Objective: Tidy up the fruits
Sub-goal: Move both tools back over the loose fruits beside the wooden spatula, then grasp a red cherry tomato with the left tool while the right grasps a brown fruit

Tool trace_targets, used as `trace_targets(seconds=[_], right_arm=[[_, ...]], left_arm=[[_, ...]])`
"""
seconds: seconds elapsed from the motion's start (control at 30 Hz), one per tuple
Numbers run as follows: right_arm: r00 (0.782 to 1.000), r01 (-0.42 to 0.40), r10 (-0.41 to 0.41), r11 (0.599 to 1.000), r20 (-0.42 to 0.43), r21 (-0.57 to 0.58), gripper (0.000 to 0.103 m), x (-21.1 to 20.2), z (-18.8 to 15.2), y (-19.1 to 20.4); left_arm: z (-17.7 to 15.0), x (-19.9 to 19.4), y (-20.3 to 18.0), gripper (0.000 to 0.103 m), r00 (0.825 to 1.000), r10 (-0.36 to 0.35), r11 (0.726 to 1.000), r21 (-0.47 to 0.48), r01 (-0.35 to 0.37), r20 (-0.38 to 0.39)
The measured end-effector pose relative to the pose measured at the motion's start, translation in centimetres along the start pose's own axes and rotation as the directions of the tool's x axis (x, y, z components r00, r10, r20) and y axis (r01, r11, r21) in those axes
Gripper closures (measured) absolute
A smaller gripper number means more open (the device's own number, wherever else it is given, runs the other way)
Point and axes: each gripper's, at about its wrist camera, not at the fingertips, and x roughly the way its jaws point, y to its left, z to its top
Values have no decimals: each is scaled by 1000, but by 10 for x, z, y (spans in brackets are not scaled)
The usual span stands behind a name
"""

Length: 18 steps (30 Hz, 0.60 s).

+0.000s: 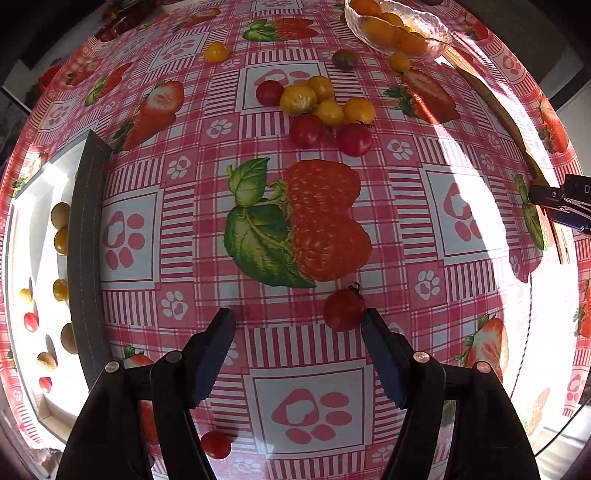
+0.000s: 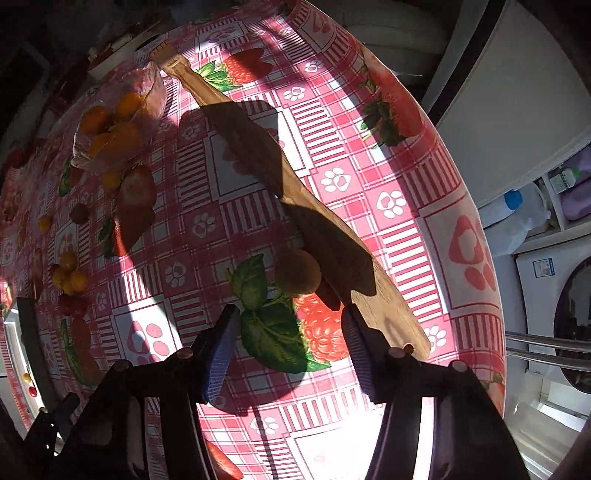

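My left gripper (image 1: 299, 319) is open above the tablecloth. A red cherry tomato (image 1: 344, 309) lies just inside its right fingertip. A cluster of red and yellow tomatoes (image 1: 317, 110) lies farther ahead, and one red tomato (image 1: 215, 445) lies under the left finger. A glass bowl of orange fruit (image 1: 397, 27) stands at the far right. A white tray (image 1: 40, 258) at the left holds several small fruits. My right gripper (image 2: 290, 319) is open and empty. A brown round fruit (image 2: 297, 271) lies just ahead of it, beside a wooden paddle board (image 2: 295, 192).
The table has a pink checked cloth printed with strawberries. A lone yellow tomato (image 1: 217, 51) and a dark fruit (image 1: 344, 59) lie near the far edge. The table edge and a washing machine (image 2: 561, 317) show at the right of the right wrist view.
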Motion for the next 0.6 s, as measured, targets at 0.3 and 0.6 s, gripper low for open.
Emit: trace_targets(seconds=[0.3,0.6], right_arm=[[1000,-16,16,1000,11,5,86,4,11,1],[998,-61,61,998,3,-24,75,5,10,11]], left_arm=[[-5,-4,-13,54,1000,-2,999,43,0,29],[-2,-8,-16,61,999,-15,999,40,14,31]])
